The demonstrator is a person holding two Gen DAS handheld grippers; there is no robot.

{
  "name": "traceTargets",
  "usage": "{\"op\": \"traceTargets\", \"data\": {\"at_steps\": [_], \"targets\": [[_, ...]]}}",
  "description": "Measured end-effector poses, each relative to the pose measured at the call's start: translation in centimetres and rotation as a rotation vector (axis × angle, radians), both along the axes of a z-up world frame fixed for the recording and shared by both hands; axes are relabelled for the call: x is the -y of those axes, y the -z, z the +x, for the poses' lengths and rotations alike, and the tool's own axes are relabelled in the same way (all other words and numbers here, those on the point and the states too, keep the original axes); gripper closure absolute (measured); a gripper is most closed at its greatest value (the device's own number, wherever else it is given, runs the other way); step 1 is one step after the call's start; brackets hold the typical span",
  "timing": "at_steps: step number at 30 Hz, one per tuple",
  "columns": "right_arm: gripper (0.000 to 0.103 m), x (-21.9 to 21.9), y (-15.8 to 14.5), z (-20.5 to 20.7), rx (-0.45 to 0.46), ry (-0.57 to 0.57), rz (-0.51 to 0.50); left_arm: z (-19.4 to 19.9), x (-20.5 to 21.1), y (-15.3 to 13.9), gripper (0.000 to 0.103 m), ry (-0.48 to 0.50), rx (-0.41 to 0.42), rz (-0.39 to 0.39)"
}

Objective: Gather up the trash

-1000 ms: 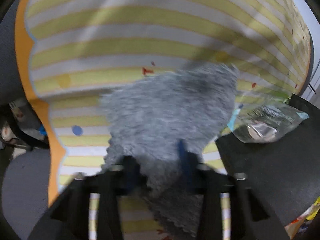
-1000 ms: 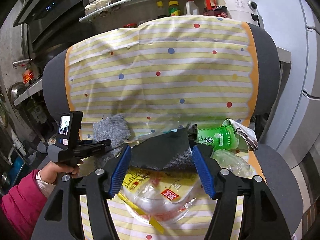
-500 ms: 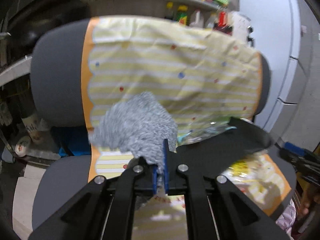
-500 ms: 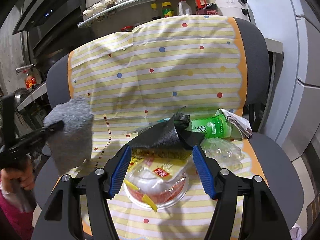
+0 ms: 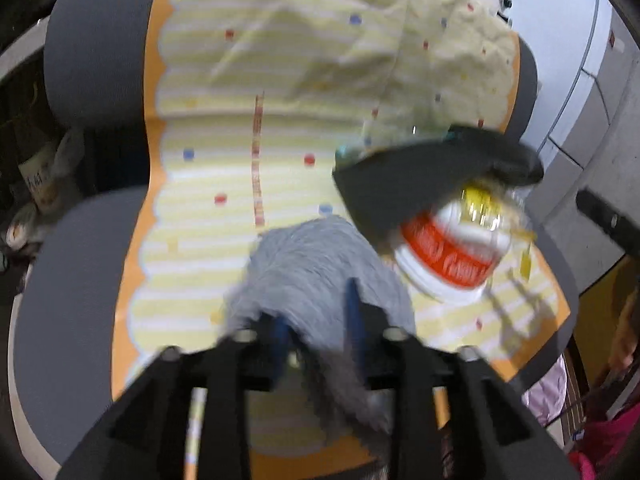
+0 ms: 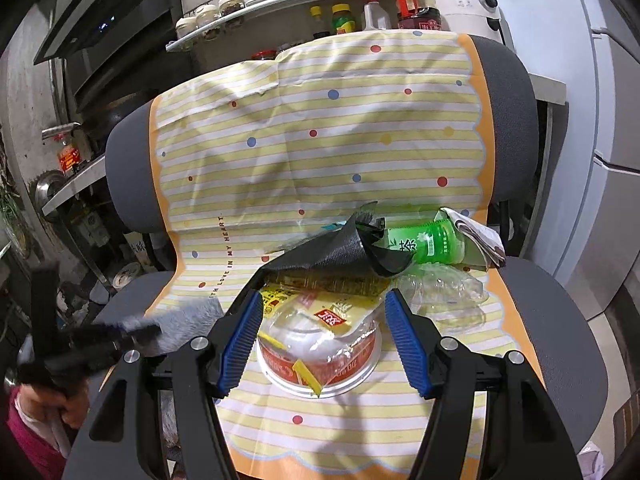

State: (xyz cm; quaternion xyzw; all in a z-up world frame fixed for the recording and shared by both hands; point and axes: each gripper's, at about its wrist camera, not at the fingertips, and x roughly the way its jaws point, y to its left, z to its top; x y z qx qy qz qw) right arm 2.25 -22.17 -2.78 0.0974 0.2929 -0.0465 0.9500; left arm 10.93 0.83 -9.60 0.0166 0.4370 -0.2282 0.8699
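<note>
1. The left gripper (image 5: 316, 332) has carried the grey cloth (image 5: 320, 276) from the chair's backrest down to the front of the seat, left of the noodle bowl (image 5: 448, 256).
2. Its fingers (image 5: 352, 316) were clamped tight on the cloth half a second ago and have just been opening; the cloth lies loosely between them, its fuzzy edge spilling past both sides, and I judge it let go, though blur hides any last contact.
3. That suggests the cloth is being dropped at the seat's front edge; no bin is visible in either view.
4. The right gripper (image 6: 324, 340) hangs over the noodle bowl (image 6: 320, 356), fingers (image 6: 404, 340) wide apart and holding nothing.
5. The bowl, with its crinkled wrapper, sits framed between those fingers but beyond them, untouched.
6. Behind the bowl lie a black bag (image 6: 340, 252), a green bottle (image 6: 428, 240) and a clear crushed bottle (image 6: 444, 292), all uncollected on the striped sheet (image 6: 320, 140).
</note>
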Motion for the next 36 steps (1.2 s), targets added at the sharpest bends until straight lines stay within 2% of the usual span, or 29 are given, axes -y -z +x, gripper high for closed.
{"op": "traceTargets", "data": {"at_steps": [1, 3, 5, 8, 10, 12, 15, 18, 21, 24, 25, 26, 27, 28, 31, 36], "targets": [[0.039, 0.0, 0.0, -0.1, 0.001, -0.001, -0.001, -0.3, -0.3, 0.1, 0.049, -0.003, 0.004, 0.003], [0.039, 0.0, -0.2, -0.5, 0.008, 0.003, -0.005, -1.4, -1.2, -0.5, 0.043, -0.027, 0.038, 0.016], [0.039, -0.1, -0.3, -0.7, 0.014, 0.005, -0.003, -2.2, -2.1, -1.8, 0.032, -0.044, 0.092, 0.009], [0.039, -0.2, -0.3, -0.8, 0.02, -0.001, 0.004, -2.7, -1.5, -3.0, 0.017, 0.001, 0.153, 0.011], [0.039, -0.3, -0.1, -1.0, 0.018, -0.008, 0.009, -2.7, 0.1, -2.7, 0.013, 0.048, 0.168, 0.04], [0.039, -0.4, 0.0, -1.0, 0.01, -0.015, 0.008, -2.1, 2.1, -1.5, 0.011, 0.096, 0.175, 0.105], [0.039, -0.2, 0.1, -1.4, 0.005, -0.017, 0.002, -0.6, 4.1, 0.4, 0.007, 0.148, 0.149, 0.169], [0.039, 0.2, 0.2, -1.6, 0.002, -0.014, 0.002, 0.8, 4.9, 3.3, 0.007, 0.188, 0.058, 0.207], [0.038, 0.5, 0.6, -1.6, -0.008, -0.008, 0.008, 0.8, 4.6, 5.3, 0.007, 0.199, -0.013, 0.184], [0.039, 0.6, 1.2, -1.4, -0.025, -0.009, 0.014, 0.9, 3.7, 6.0, 0.017, 0.149, -0.04, 0.098], [0.039, 0.6, 1.3, -1.3, -0.028, -0.009, 0.015, 0.9, 3.3, 5.8, 0.036, 0.124, -0.029, 0.09], [0.039, 0.6, 1.4, -1.2, -0.029, -0.011, 0.015, 1.0, 3.1, 5.6, 0.062, 0.108, -0.028, 0.085], [0.039, 0.5, 1.4, -1.2, -0.028, -0.011, 0.013, 1.3, 2.7, 5.4, 0.074, 0.086, -0.035, 0.079], [0.039, 0.5, 1.4, -1.1, -0.026, -0.012, 0.013, 1.6, 2.2, 5.2, 0.081, 0.074, -0.049, 0.06], [0.039, 0.3, 1.2, -1.1, -0.018, -0.014, 0.007, 1.3, 1.3, 3.9, 0.086, 0.042, -0.016, 0.016], [0.037, 0.0, 0.7, -0.5, -0.008, -0.016, -0.006, 0.1, -1.0, -2.4, 0.086, -0.049, 0.144, -0.097]]}}
